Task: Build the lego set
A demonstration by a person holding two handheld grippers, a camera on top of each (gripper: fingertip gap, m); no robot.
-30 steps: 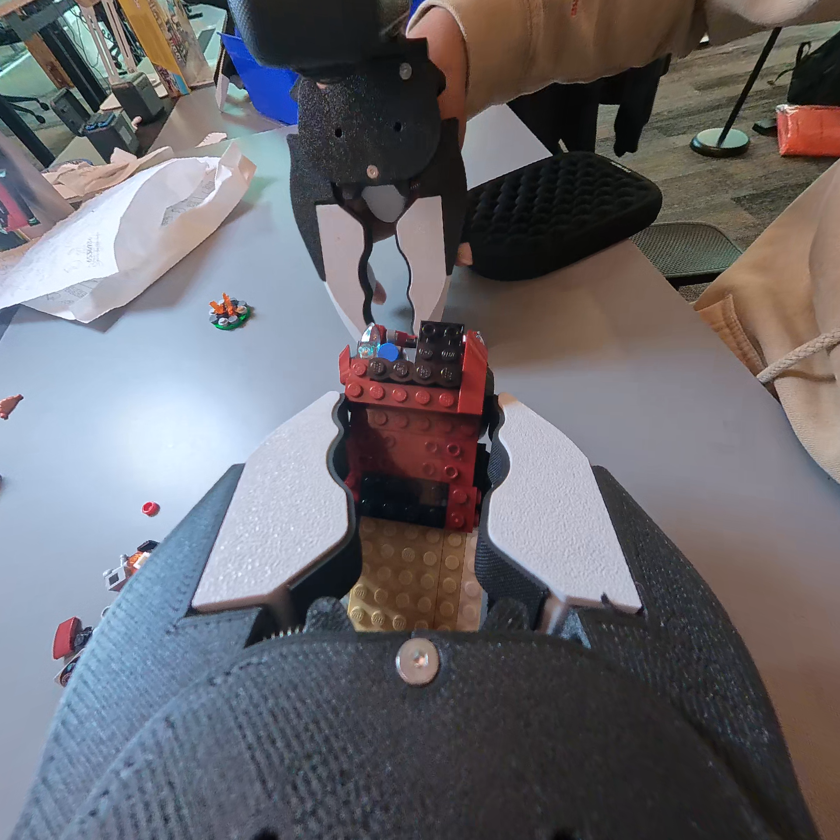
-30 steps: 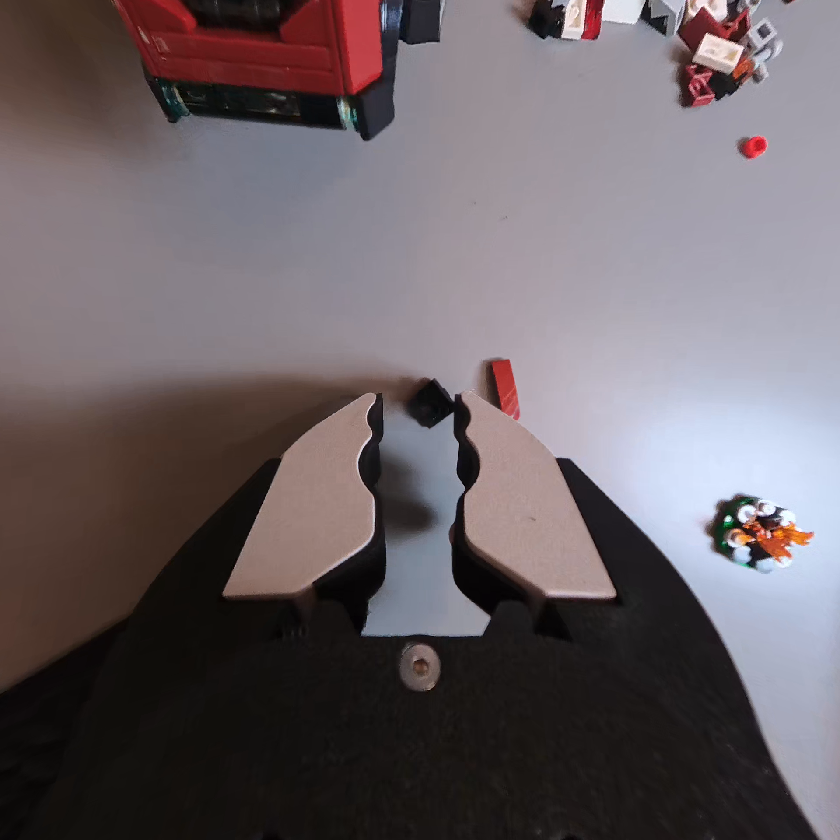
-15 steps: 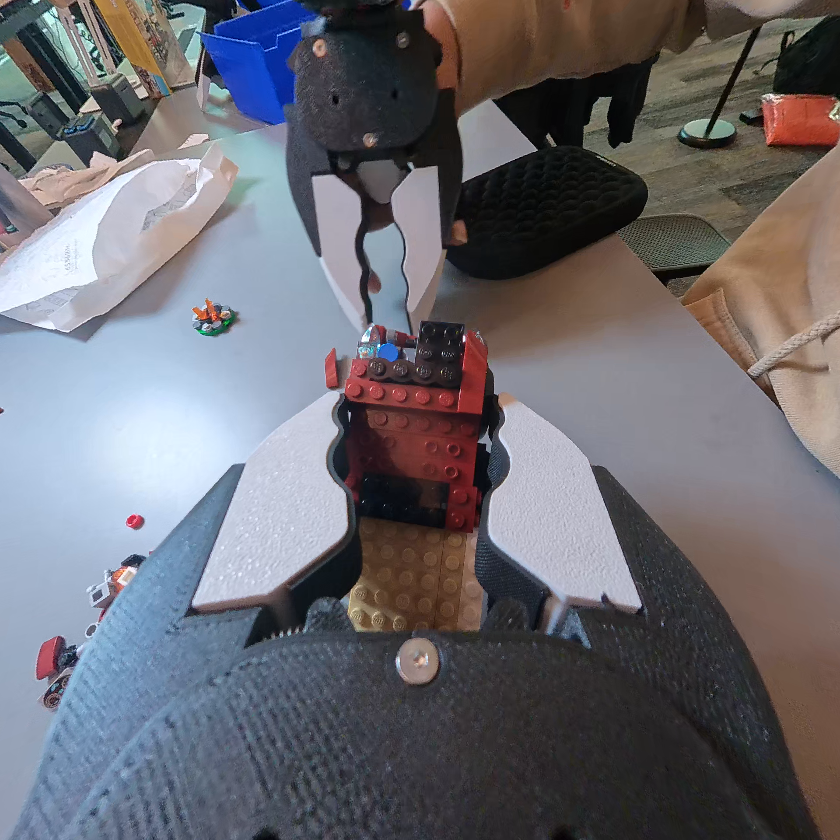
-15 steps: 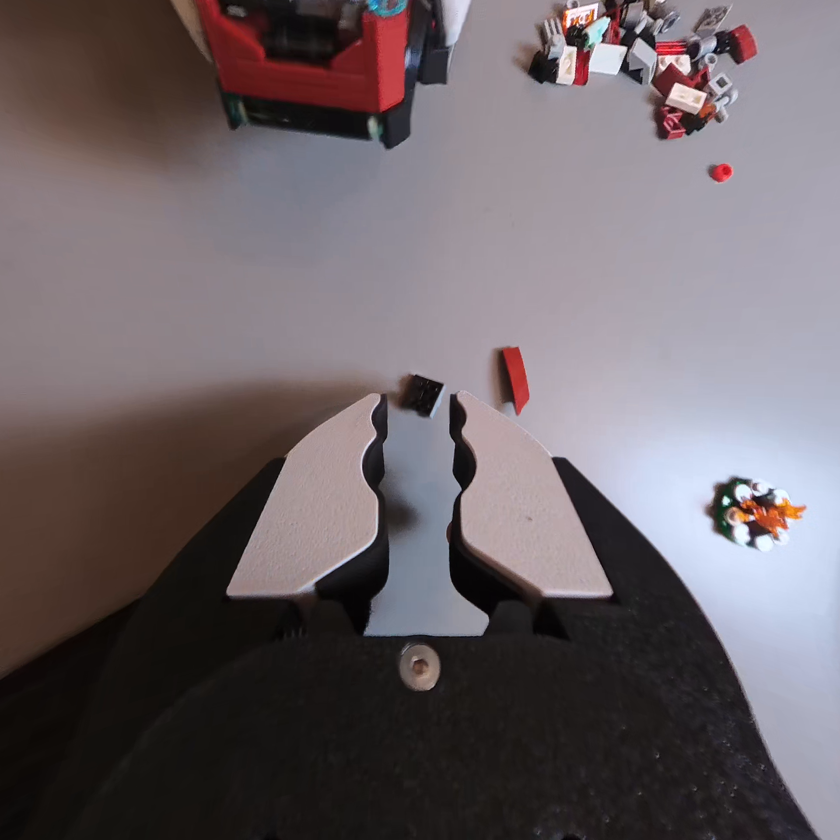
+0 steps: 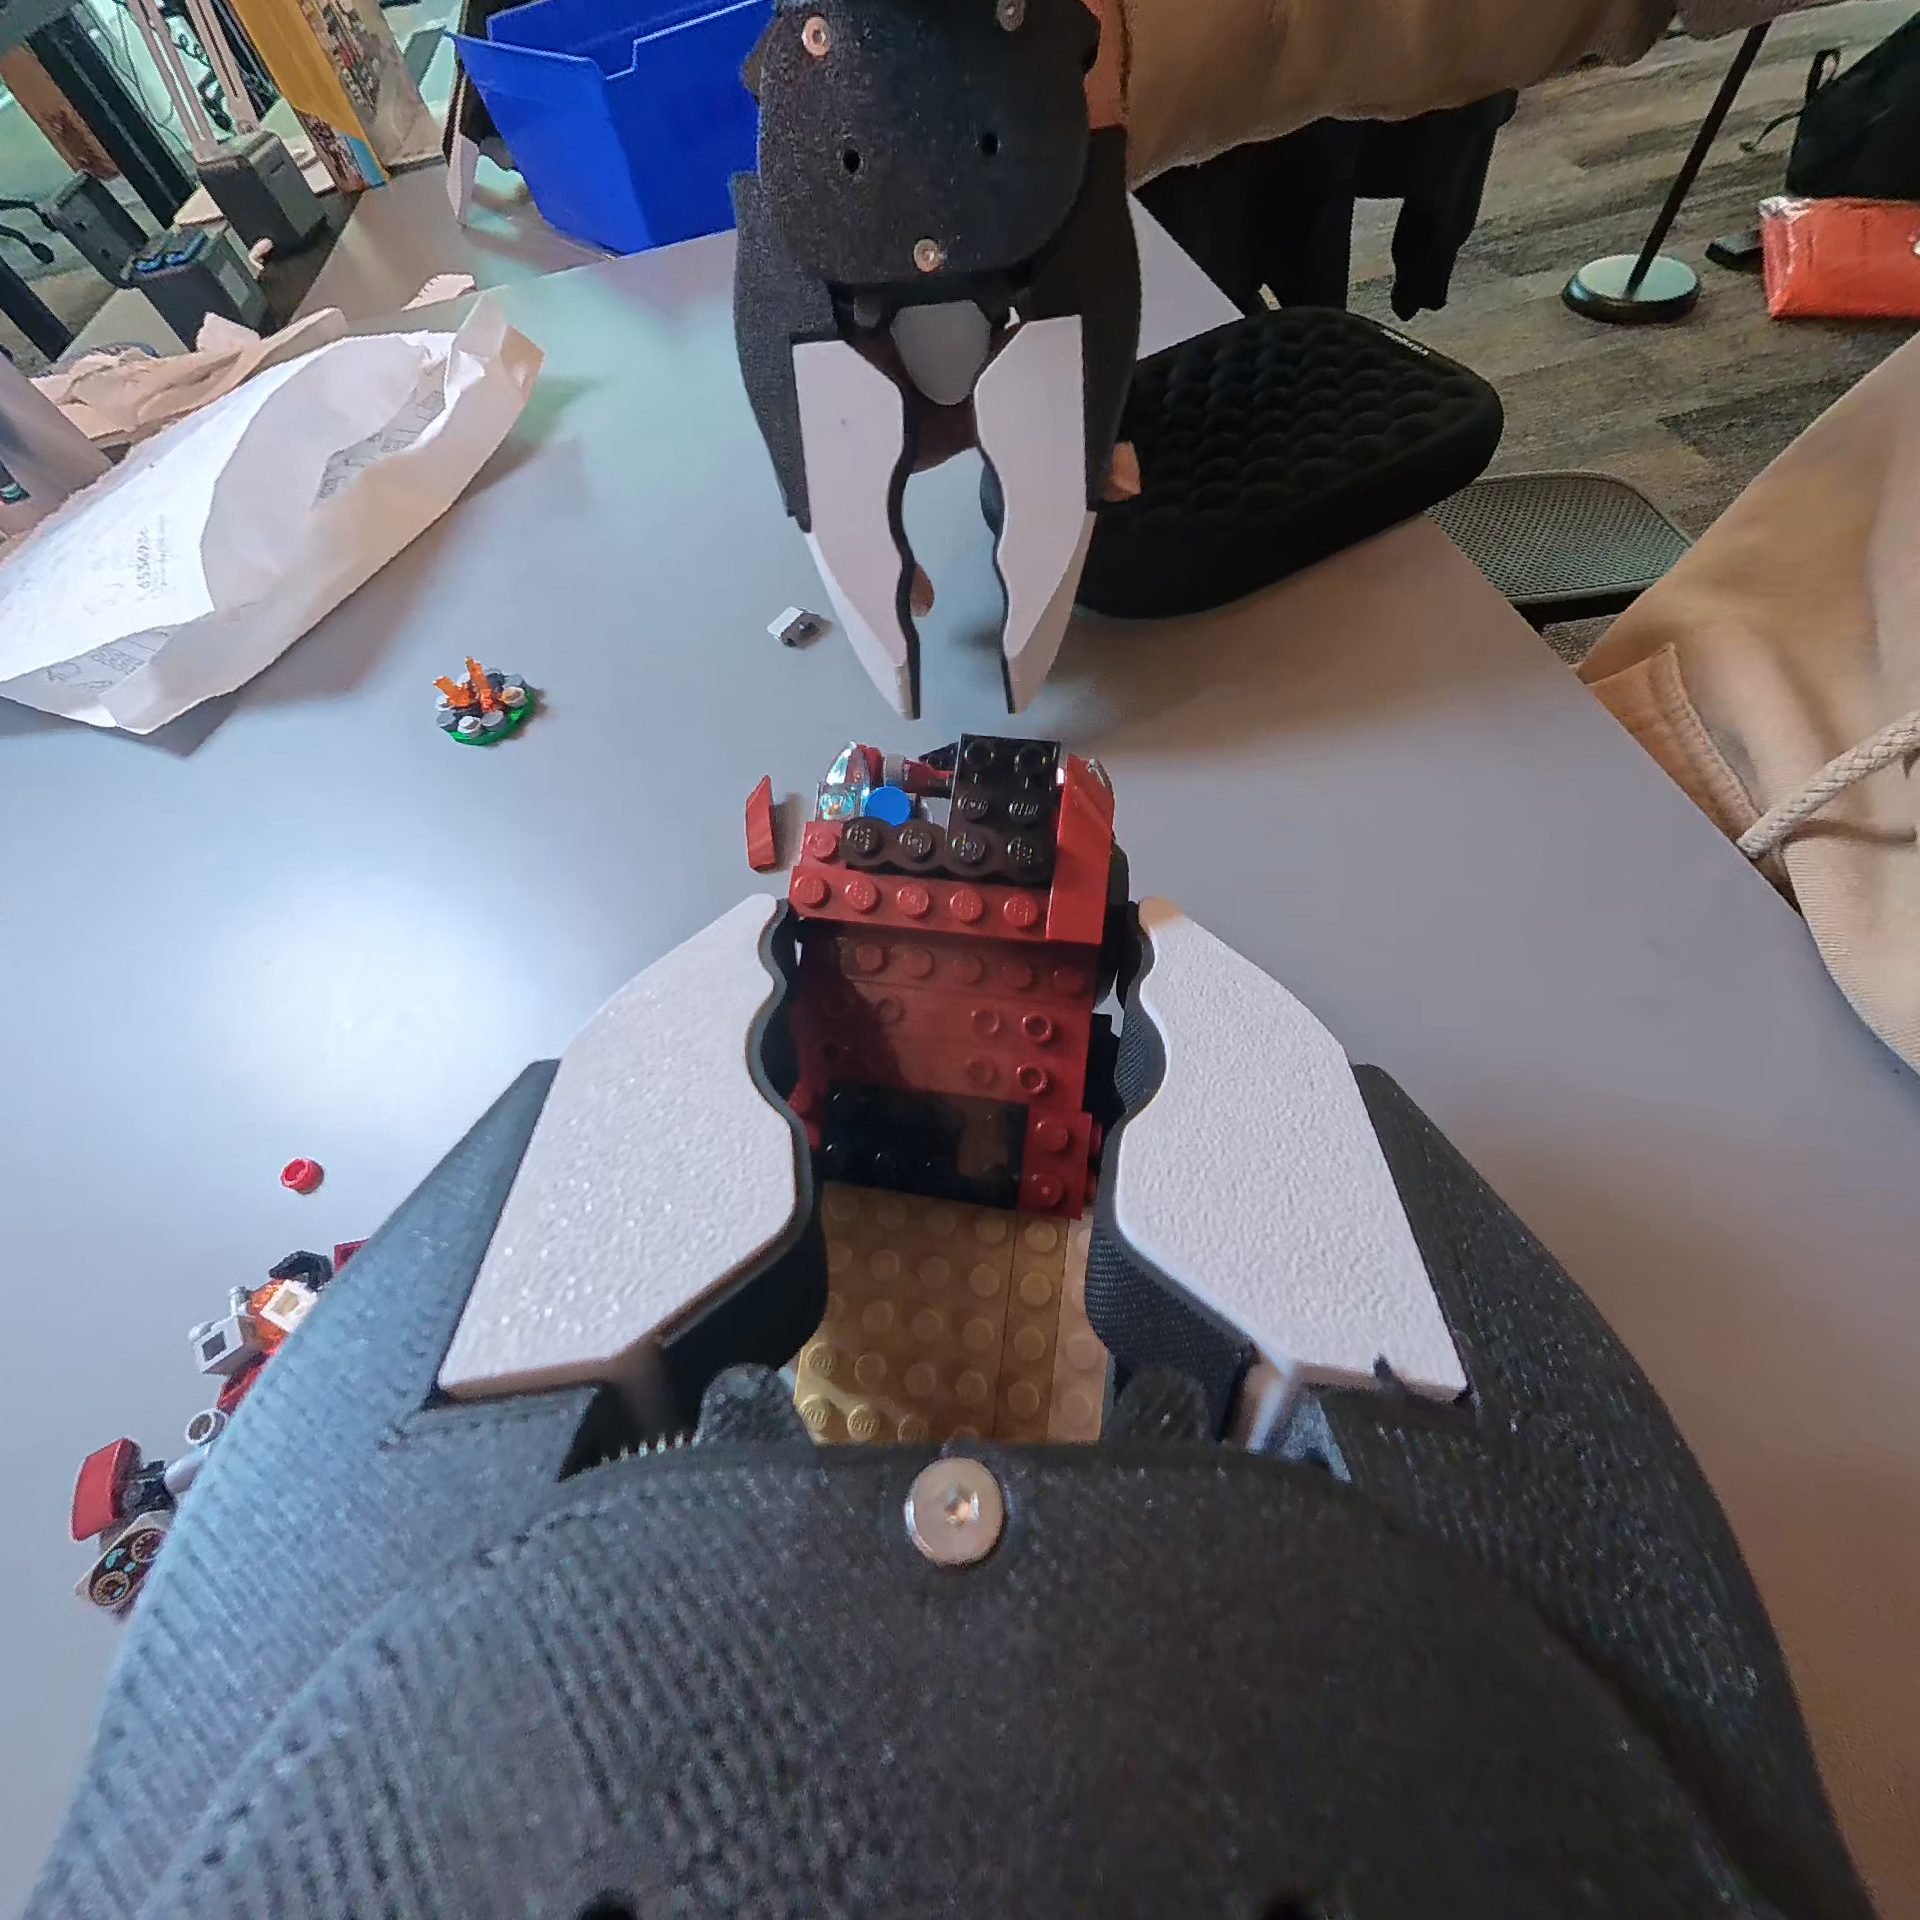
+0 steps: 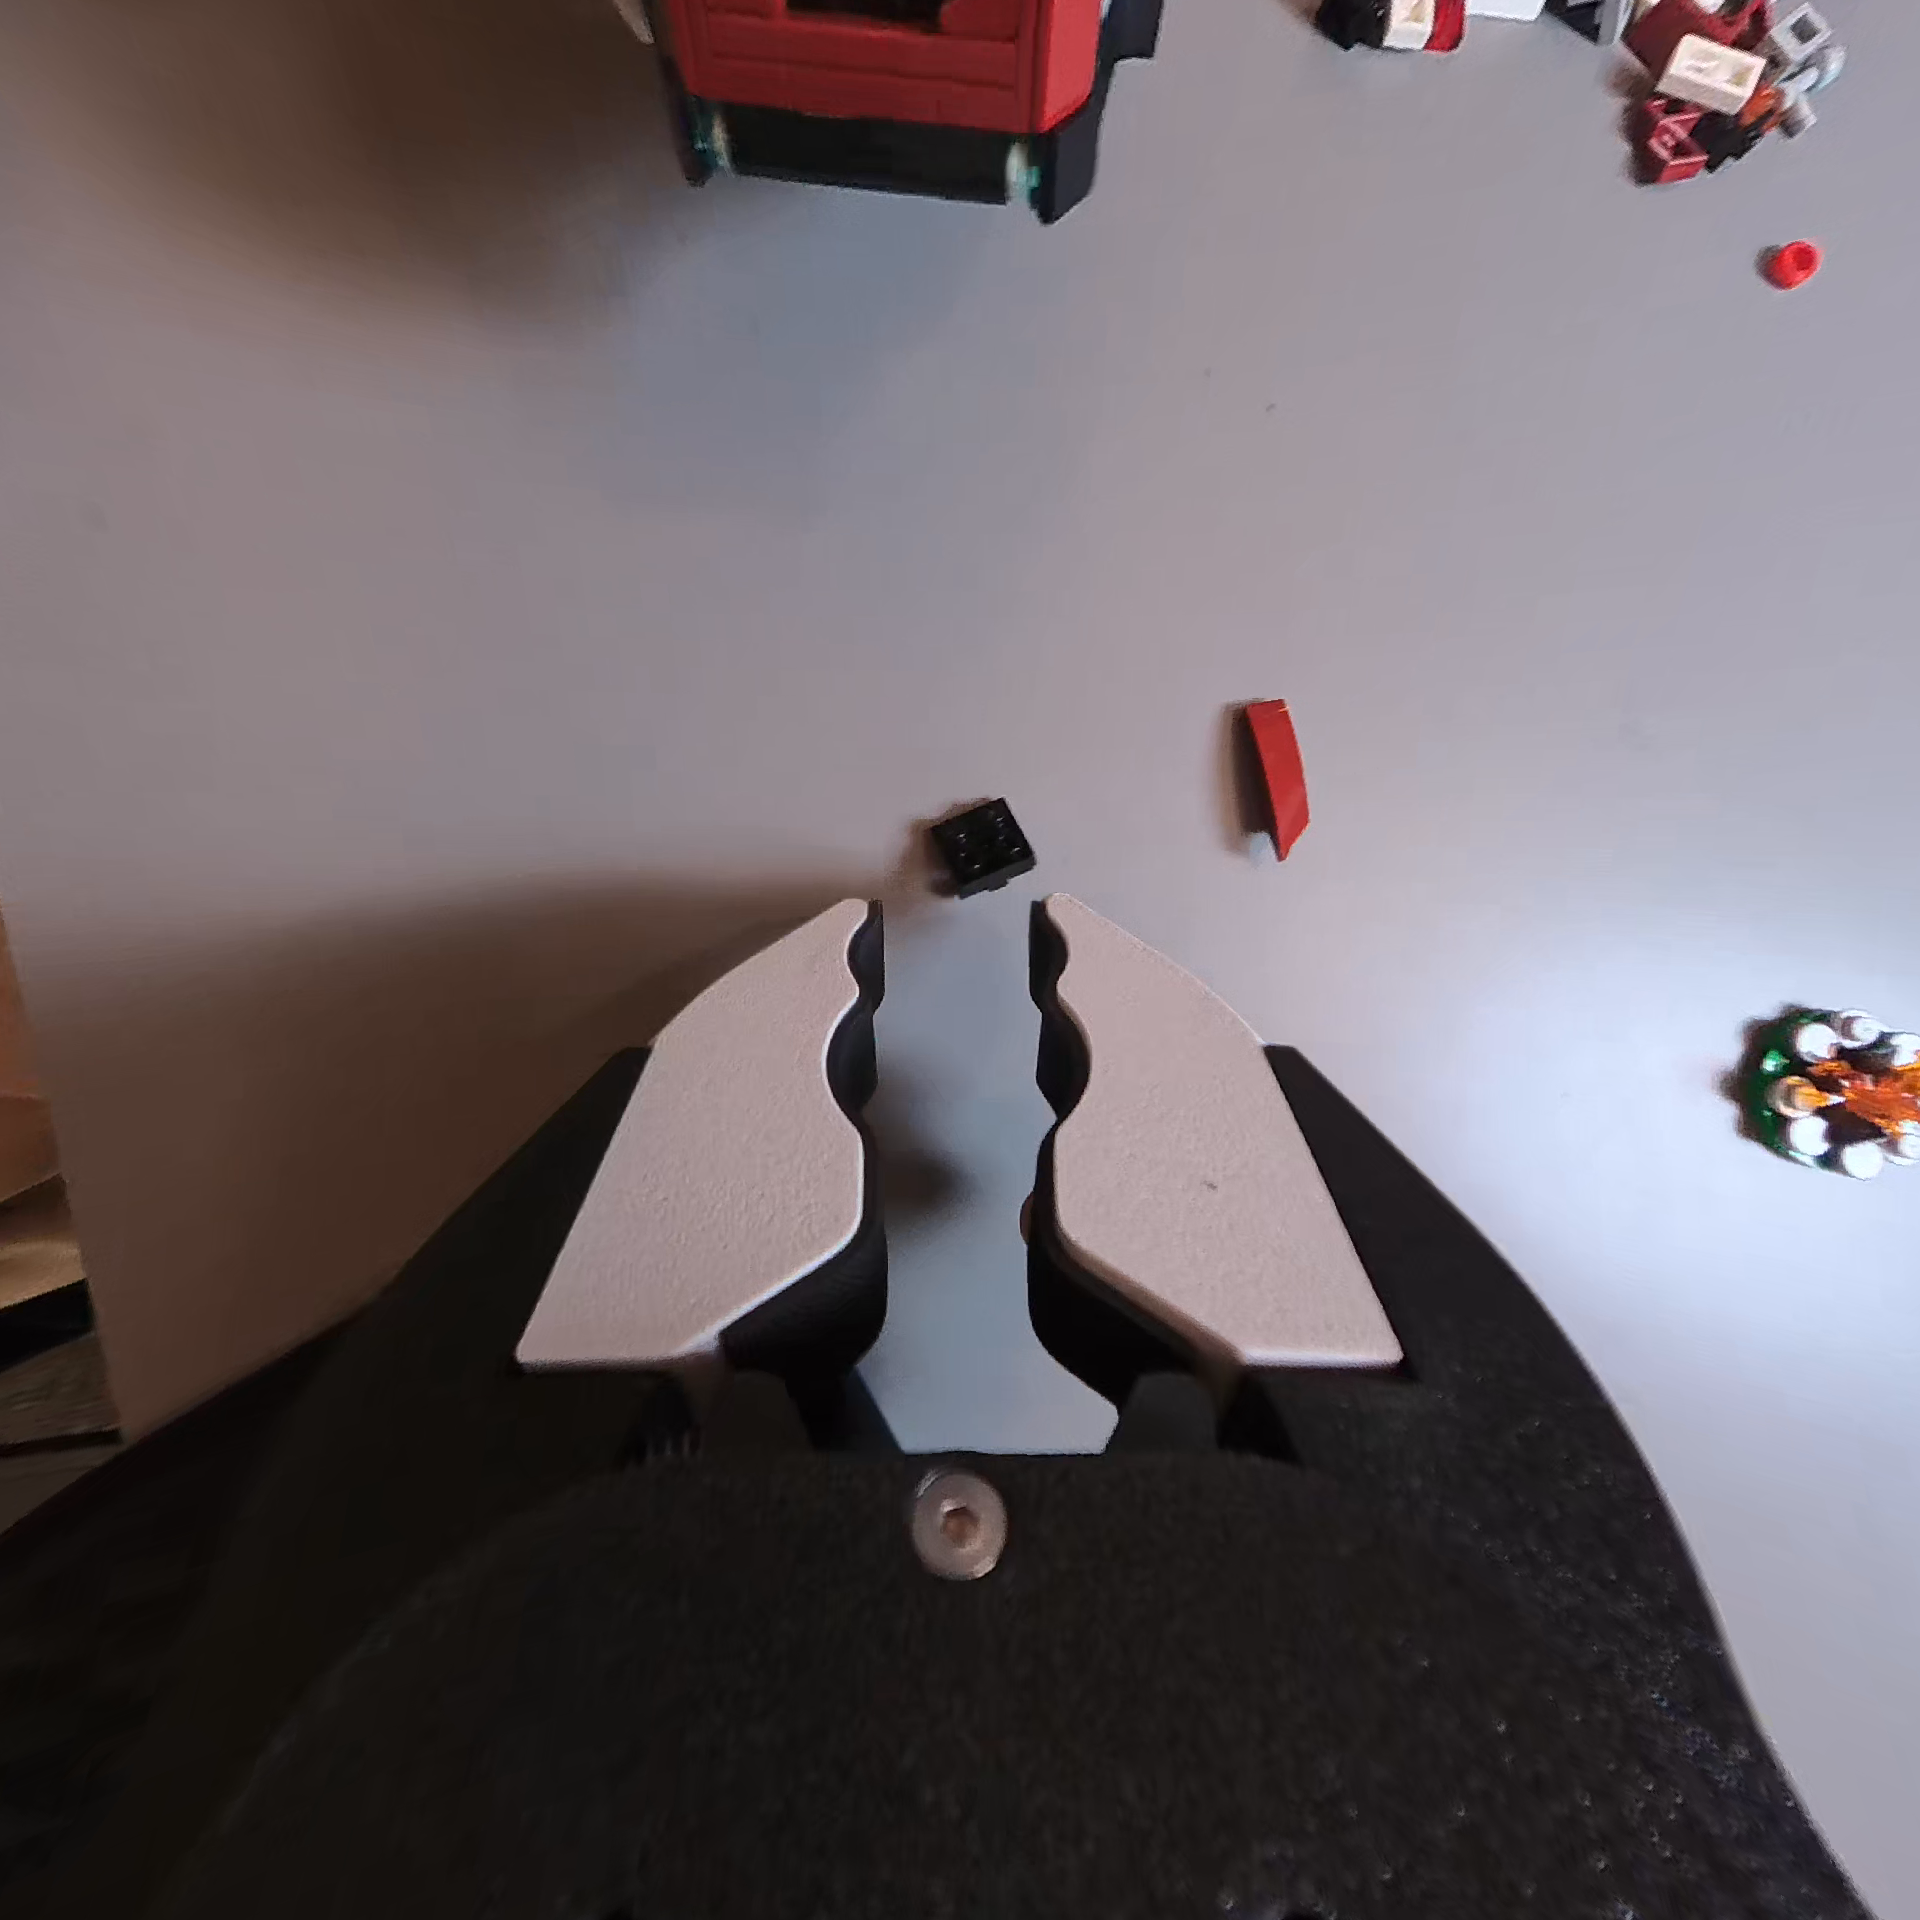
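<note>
Dark-red brick-built model [image 5: 940, 997] on a tan studded plate is clamped between the left gripper's [image 5: 956, 909] white fingers. Nothing is held by the part-open right gripper [image 6: 958, 906]; a small black square brick [image 6: 982, 847] lies just beyond its tips on the grey table [image 6: 520, 520].

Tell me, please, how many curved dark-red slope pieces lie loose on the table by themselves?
1: the curved dark-red slope piece lies right of the small black brick; others may hide in the brick pile.

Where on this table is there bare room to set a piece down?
Bare grey table lies between the brick model and the black brick, and left of them. More lies between the paper and the red stud. It is crowded at the brick pile.
</note>
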